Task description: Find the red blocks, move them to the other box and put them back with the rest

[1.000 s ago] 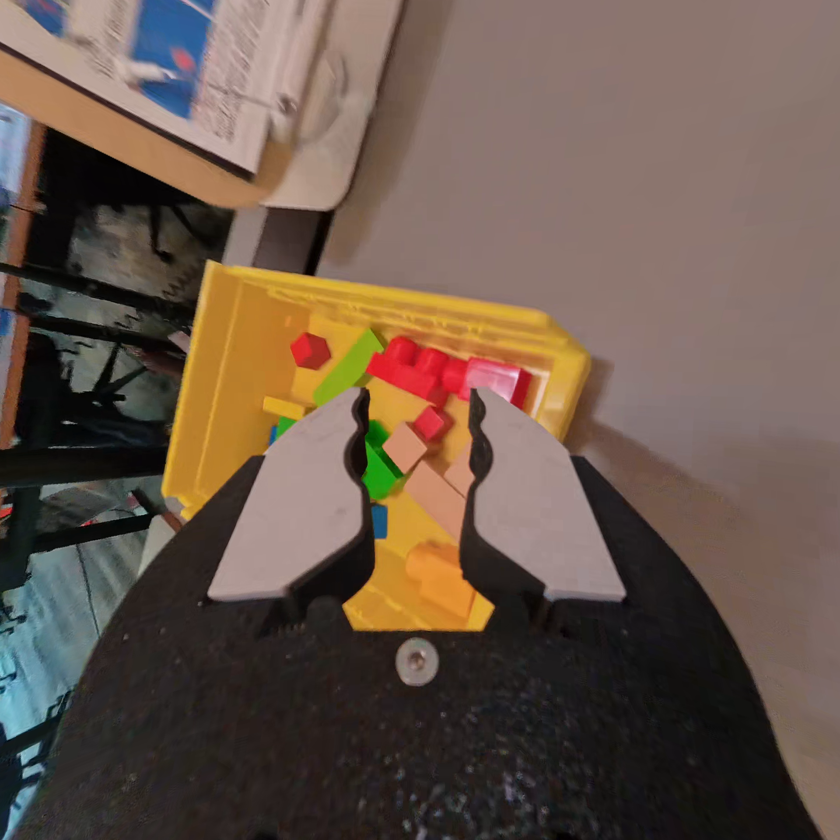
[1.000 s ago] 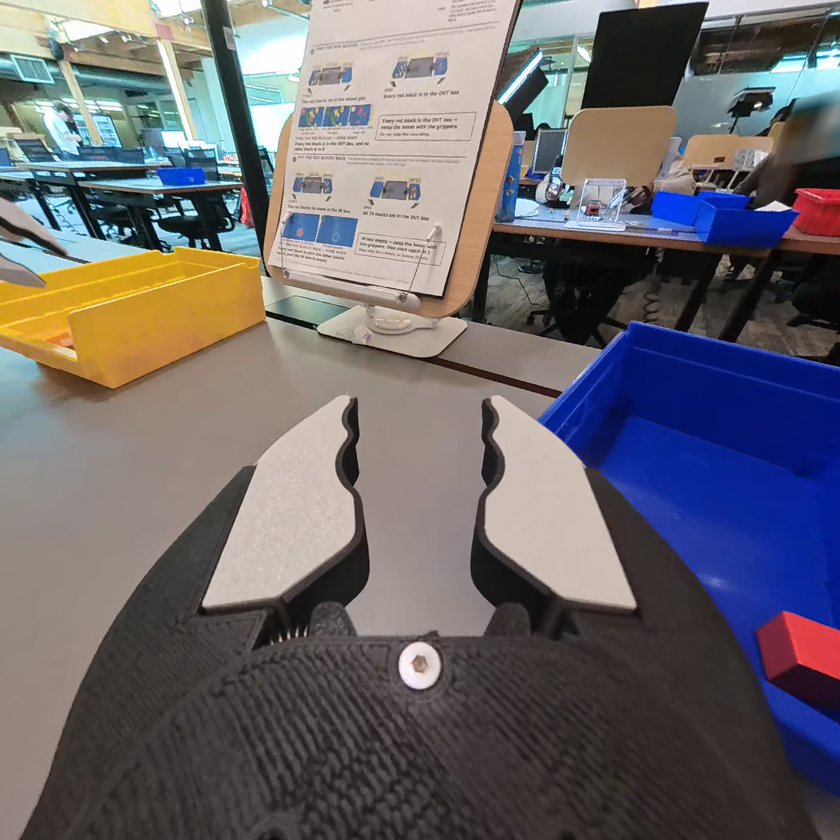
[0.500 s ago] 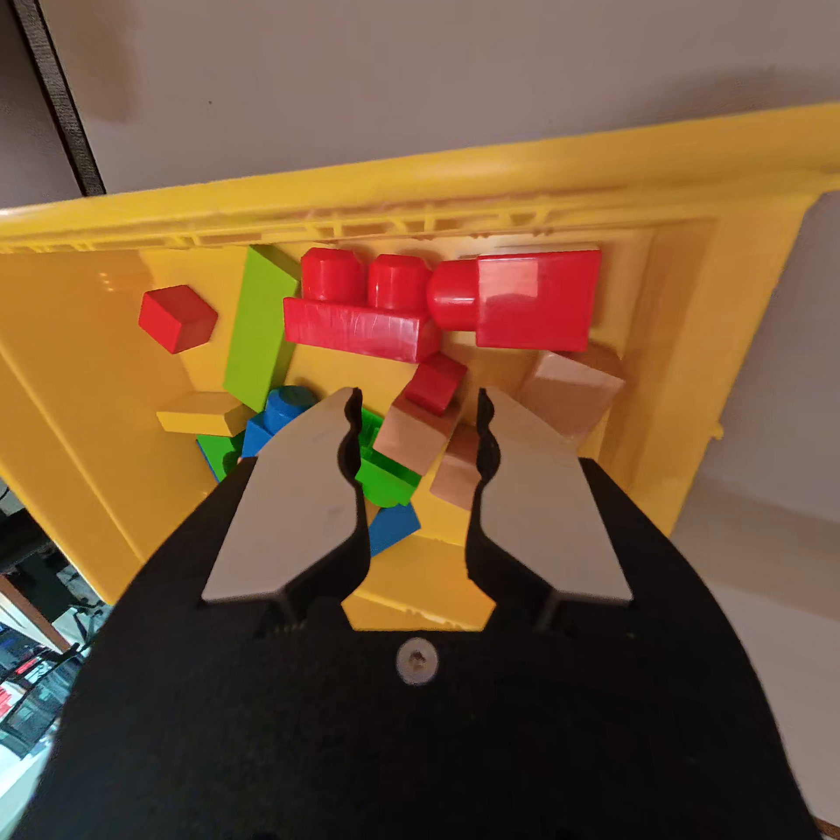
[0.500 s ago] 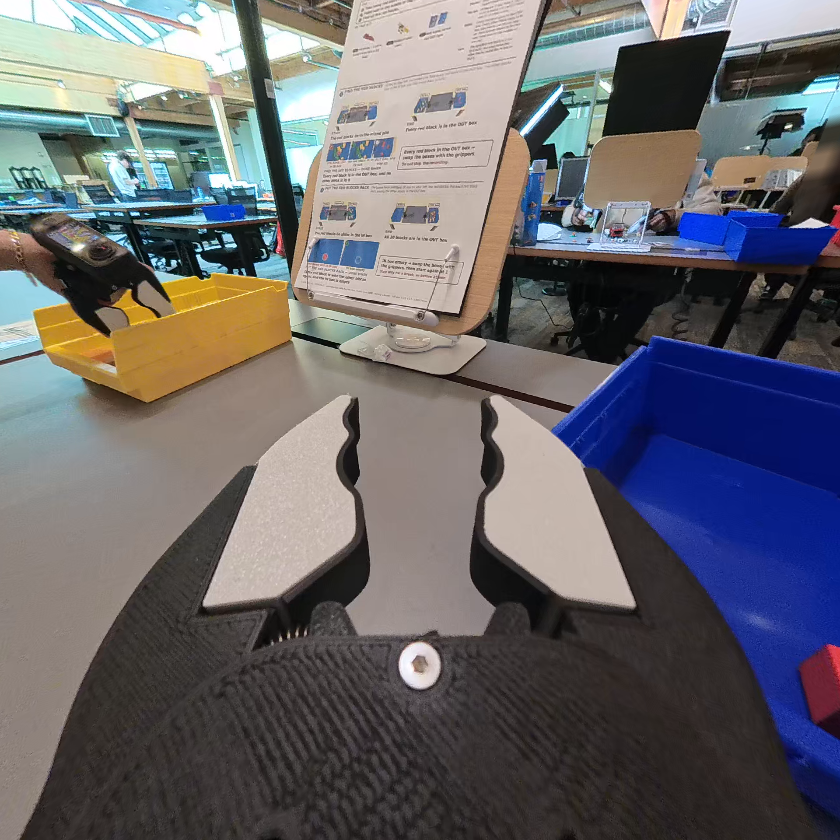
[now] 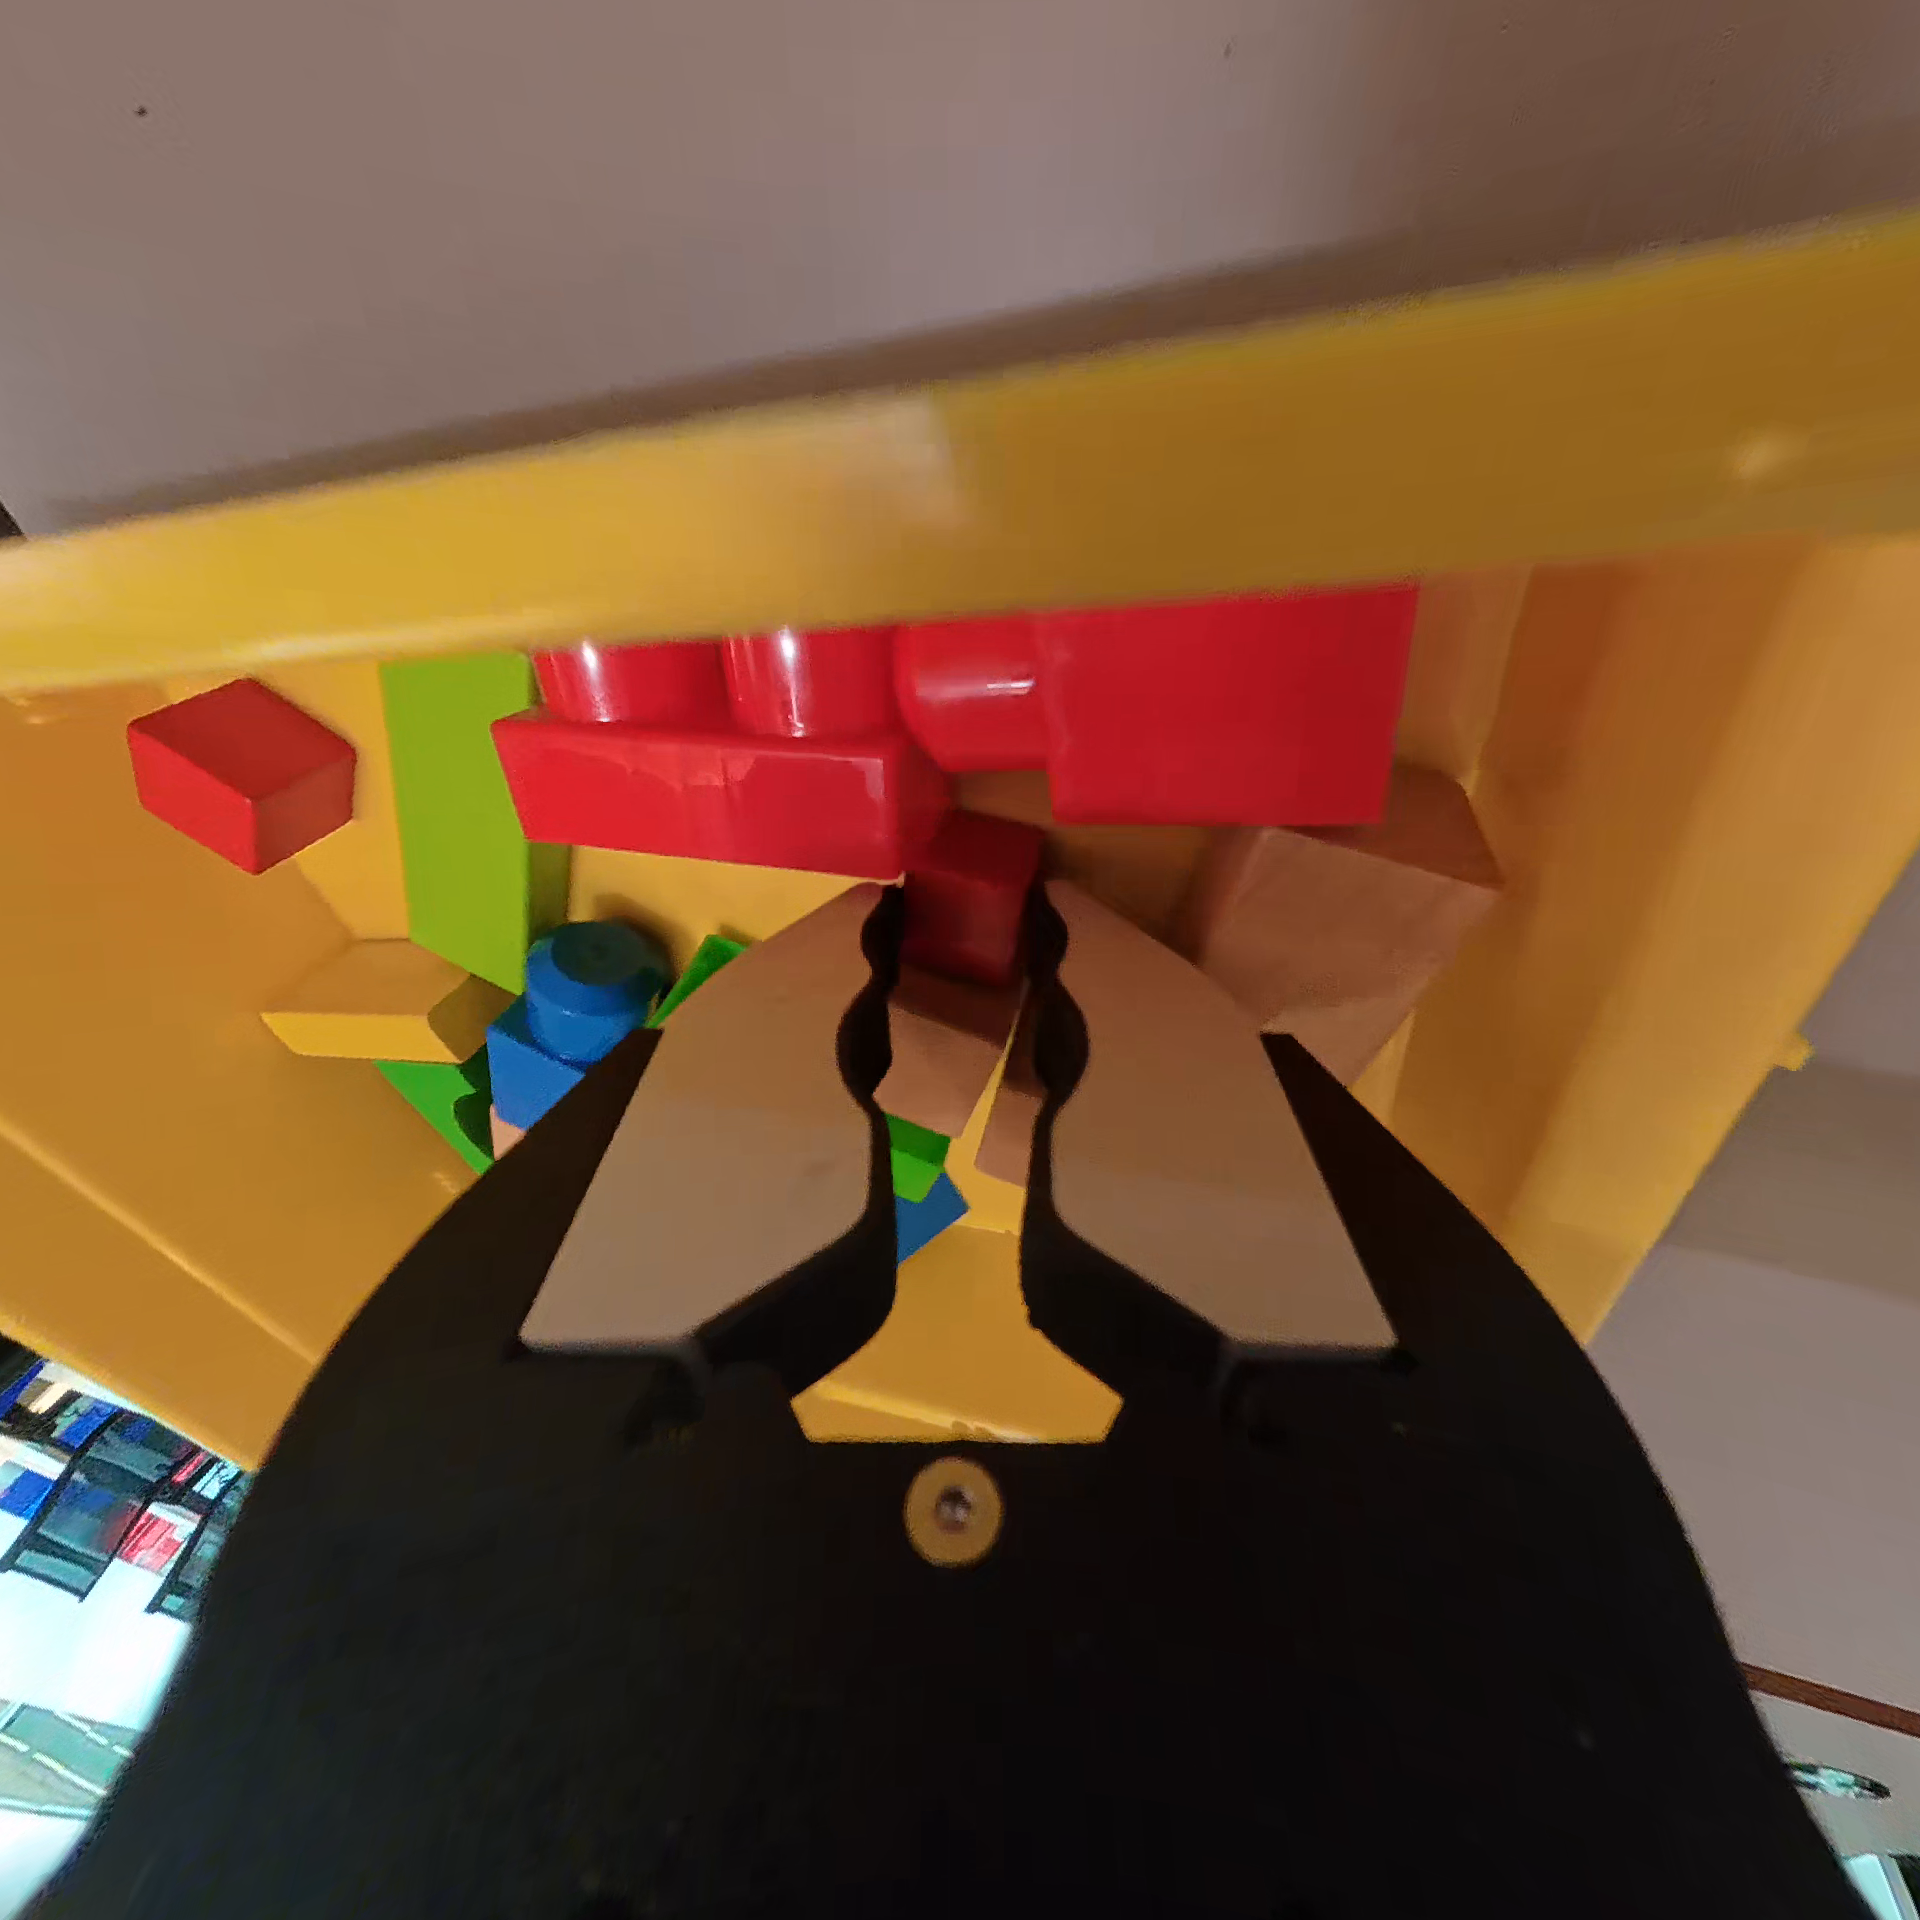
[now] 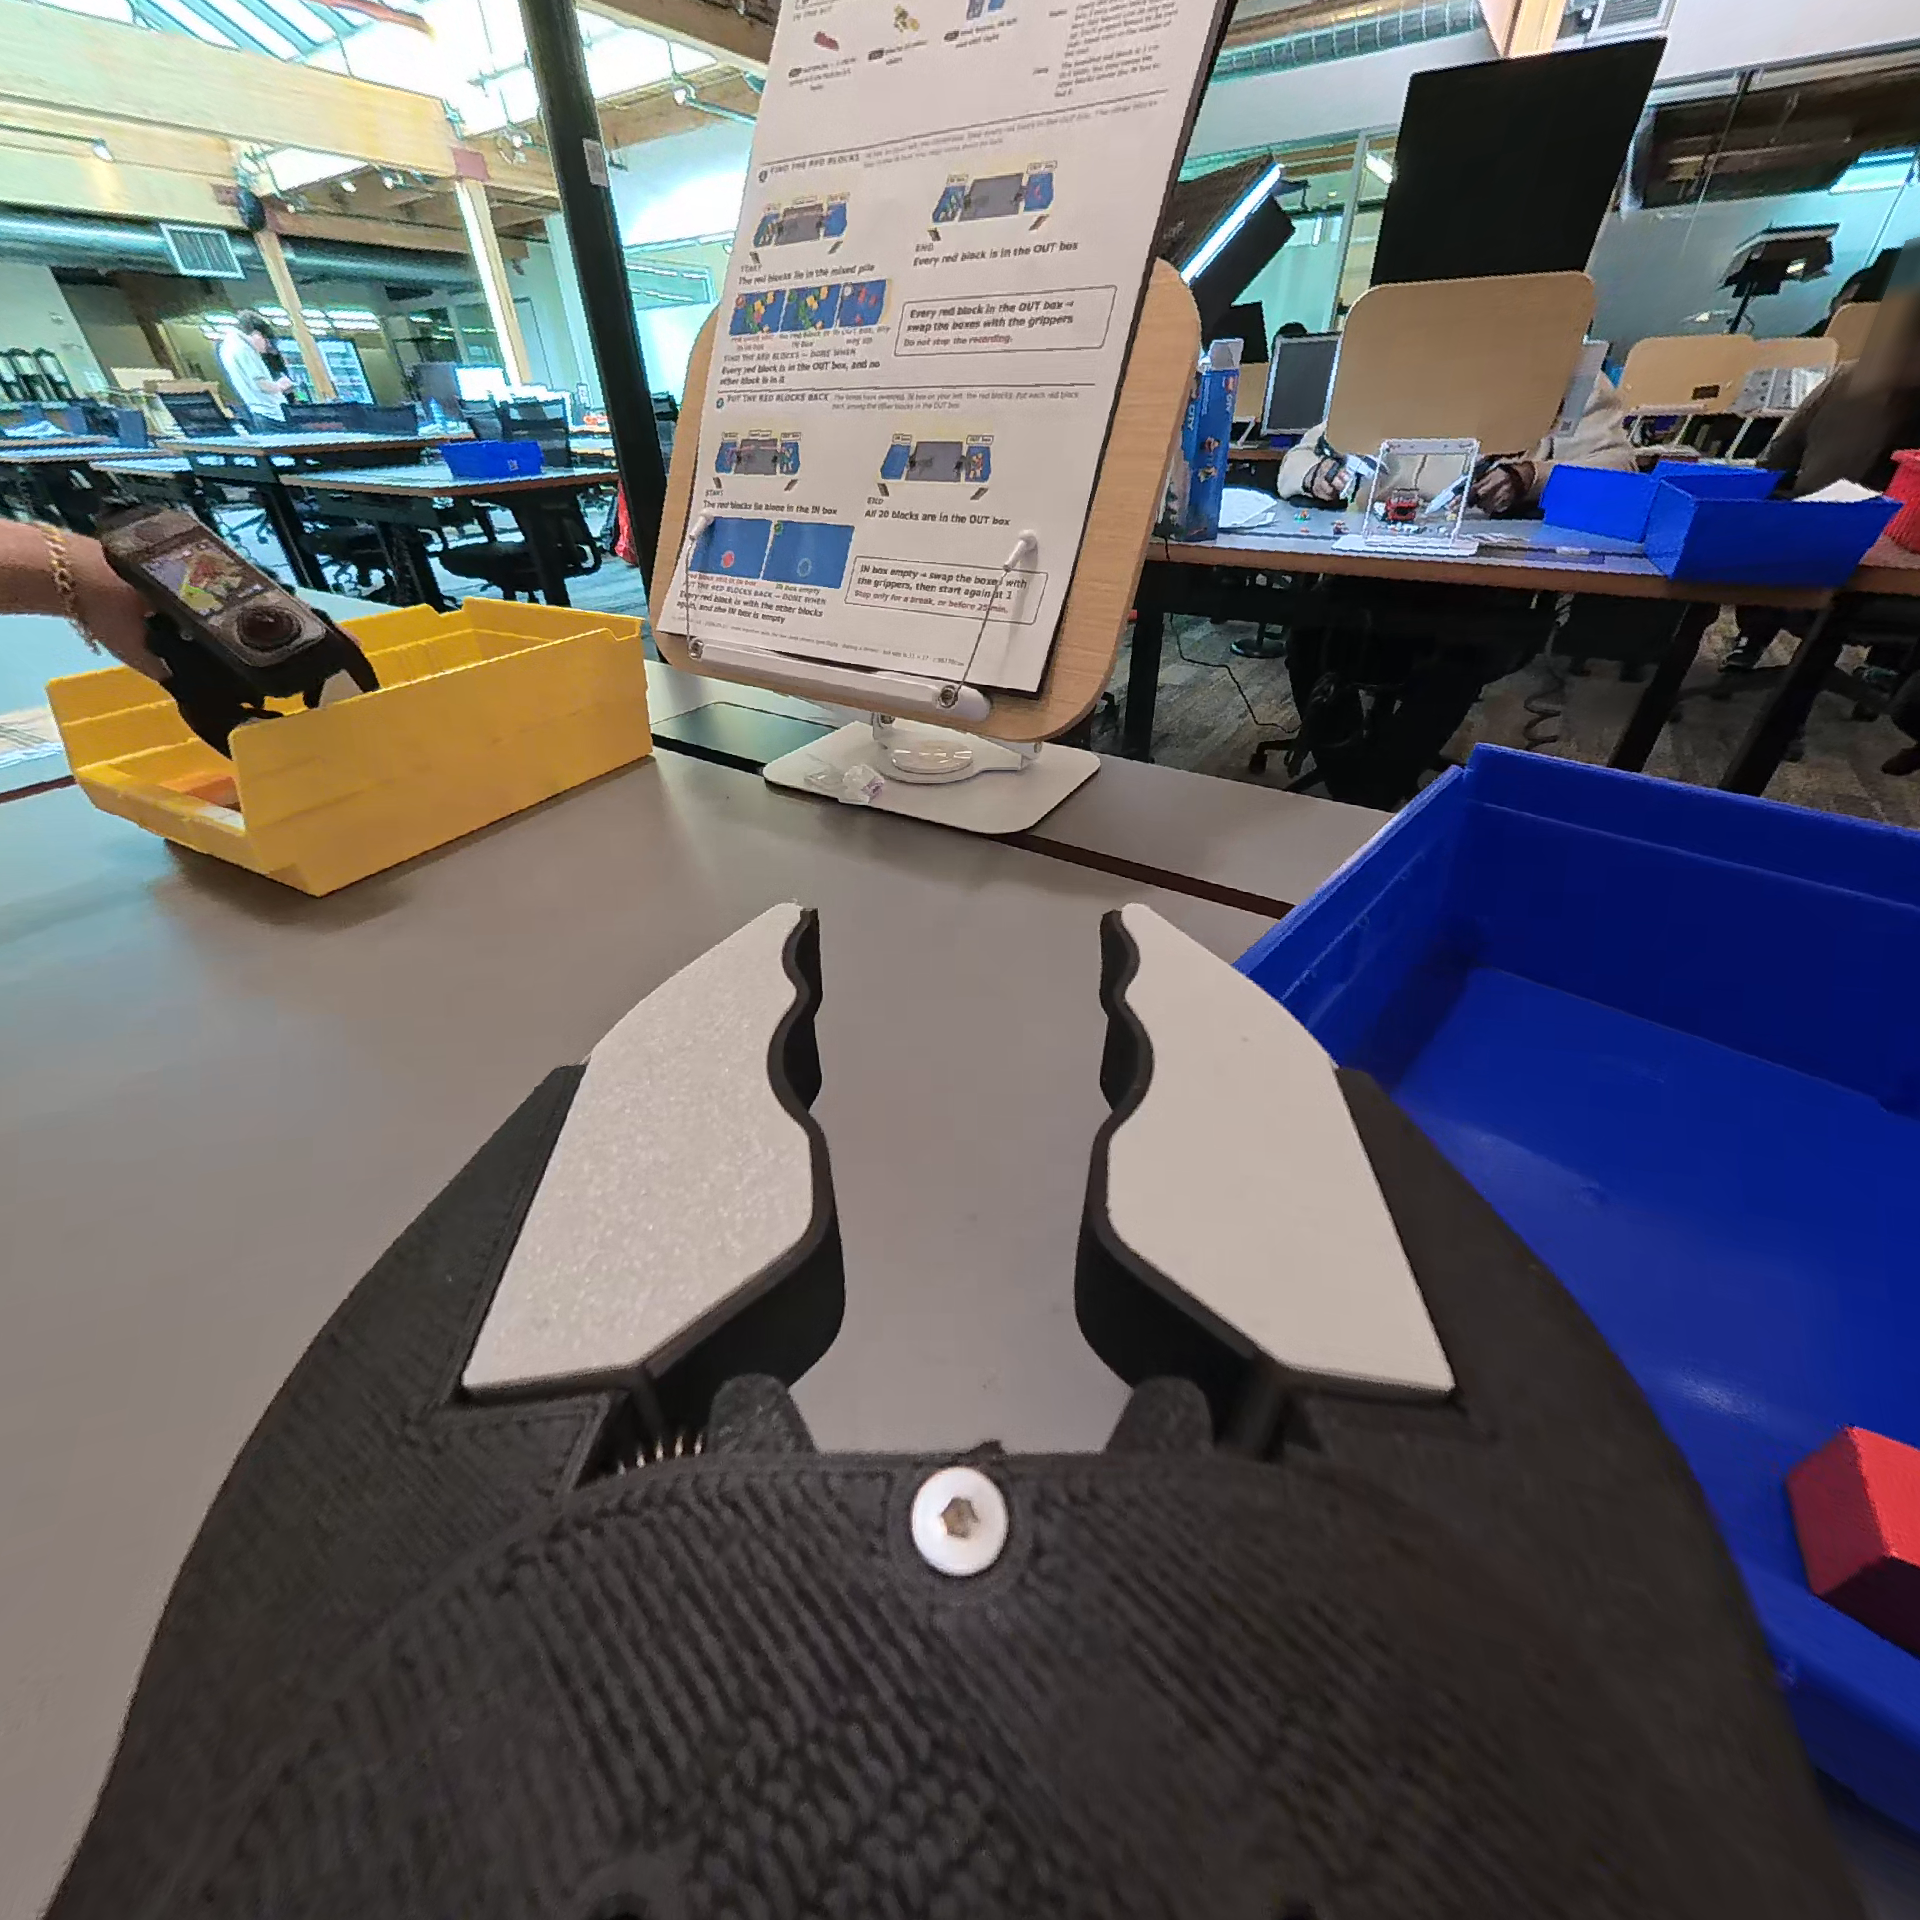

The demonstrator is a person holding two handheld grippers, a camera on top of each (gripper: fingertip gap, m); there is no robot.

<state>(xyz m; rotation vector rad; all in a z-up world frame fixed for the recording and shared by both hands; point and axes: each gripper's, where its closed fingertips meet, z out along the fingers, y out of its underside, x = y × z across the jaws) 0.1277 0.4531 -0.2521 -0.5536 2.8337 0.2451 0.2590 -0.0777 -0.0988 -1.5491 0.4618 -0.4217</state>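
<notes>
1. The table (image 6: 312,1091) is a smooth, matte grey-brown slab that carries both boxes.
2. The blue box (image 6: 1621,935), at three o'clock in the right wrist view, is glossy moulded plastic with straight walls; one matte red block (image 6: 1860,1527) with sharp edges lies on its floor at about four o'clock.
3. The yellow box (image 6: 436,748), at ten o'clock in the same view, is shiny ribbed plastic and holds the mixed pile.
4. The right gripper (image 6: 958,940) hovers over bare table just beside the blue box, its flat grey pads on a black, woven-textured body standing wide apart with nothing between them.
5. The left gripper (image 5: 958,914) is reaching into the yellow box, and its wavy-edged fingertips are clenched on a small red cube (image 5: 971,899) at twelve o'clock from them (both pads press its sides).
6. Just above that cube sit two glossy studded red bricks (image 5: 707,790), one long, one chunky.
7. A plain wooden block (image 5: 1340,935) lies at two o'clock from the tips.
8. A lime-green bar (image 5: 457,810) stands at ten o'clock.
9. A second red cube (image 5: 239,769) rests alone farther out at ten o'clock.
10. A blue studded brick (image 5: 571,1008) lies at nine o'clock.
</notes>
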